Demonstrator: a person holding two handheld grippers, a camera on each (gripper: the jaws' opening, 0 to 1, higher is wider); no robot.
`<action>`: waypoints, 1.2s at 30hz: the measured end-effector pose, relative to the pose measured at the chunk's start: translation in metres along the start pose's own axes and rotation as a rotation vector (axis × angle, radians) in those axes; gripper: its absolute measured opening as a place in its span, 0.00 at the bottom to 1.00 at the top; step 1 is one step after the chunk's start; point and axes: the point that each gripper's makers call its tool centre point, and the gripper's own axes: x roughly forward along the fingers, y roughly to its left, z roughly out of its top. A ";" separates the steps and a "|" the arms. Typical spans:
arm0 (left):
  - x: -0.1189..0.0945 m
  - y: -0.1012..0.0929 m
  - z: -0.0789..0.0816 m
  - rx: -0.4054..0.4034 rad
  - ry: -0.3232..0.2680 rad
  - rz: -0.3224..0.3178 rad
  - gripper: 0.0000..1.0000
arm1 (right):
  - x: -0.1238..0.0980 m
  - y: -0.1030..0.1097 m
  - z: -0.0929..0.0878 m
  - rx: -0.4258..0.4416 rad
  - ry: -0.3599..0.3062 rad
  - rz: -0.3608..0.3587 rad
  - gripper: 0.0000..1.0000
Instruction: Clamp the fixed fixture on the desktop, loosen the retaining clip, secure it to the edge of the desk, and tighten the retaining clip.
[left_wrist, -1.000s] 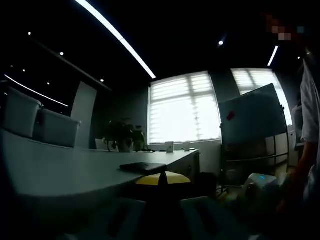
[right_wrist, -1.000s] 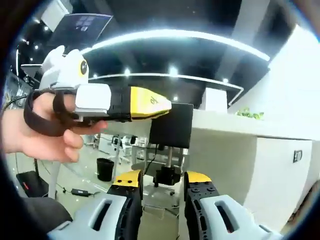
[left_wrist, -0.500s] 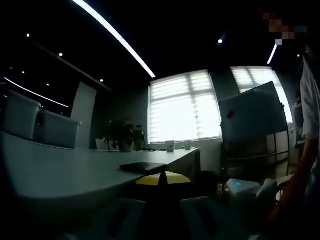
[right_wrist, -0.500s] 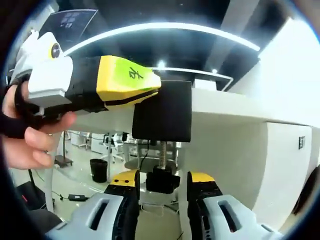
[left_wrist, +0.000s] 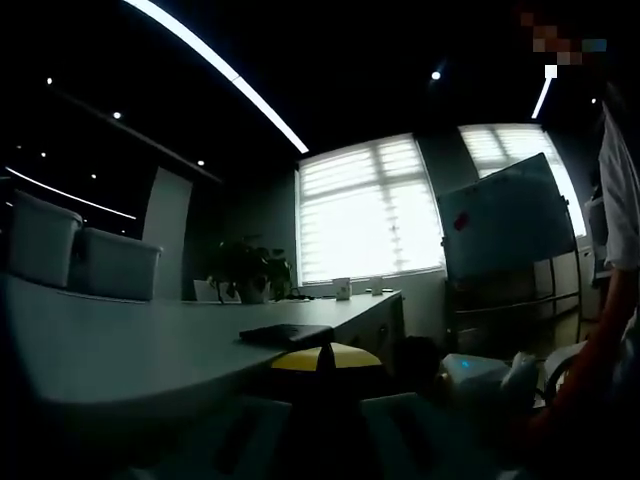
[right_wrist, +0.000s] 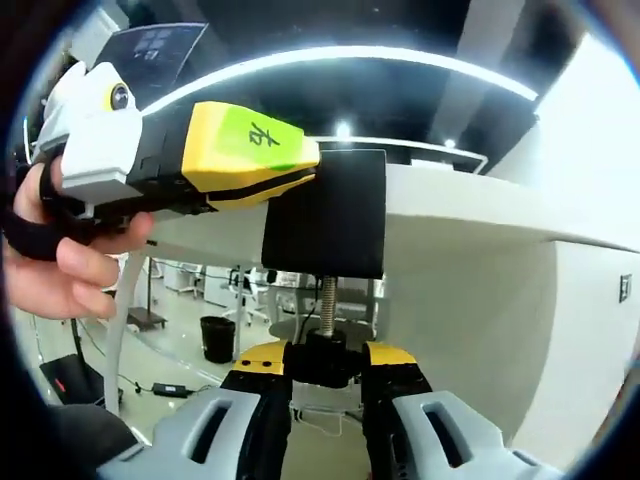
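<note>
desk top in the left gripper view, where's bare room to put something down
The desk is bare across its wide near stretch, between the two chair backs and the flat dark pad. Another bare strip runs from the pad toward the plant and the cup. It is crowded at the near edge, where the left gripper holds the black clamp.

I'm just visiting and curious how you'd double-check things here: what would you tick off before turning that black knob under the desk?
1. Right gripper jaws closed around the knob: ok.
2. Left gripper holding the black fixture by its top: ok.
3. Fixture sitting at the desk edge: ok.
4. Threaded screw upright between knob and fixture: ok.
5. Screw pad touching the desk underside: cannot tell.
6. How tight the clip is: cannot tell.
</note>
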 end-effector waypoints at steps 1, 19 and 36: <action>0.000 0.000 0.000 0.001 0.001 -0.001 0.01 | 0.001 0.002 0.000 0.001 -0.003 0.026 0.25; 0.000 0.000 0.000 0.009 0.002 -0.006 0.01 | 0.007 0.013 -0.005 -0.004 0.001 0.404 0.26; -0.001 0.001 0.001 -0.019 -0.009 -0.011 0.01 | -0.029 0.007 -0.004 0.098 0.035 -0.126 0.40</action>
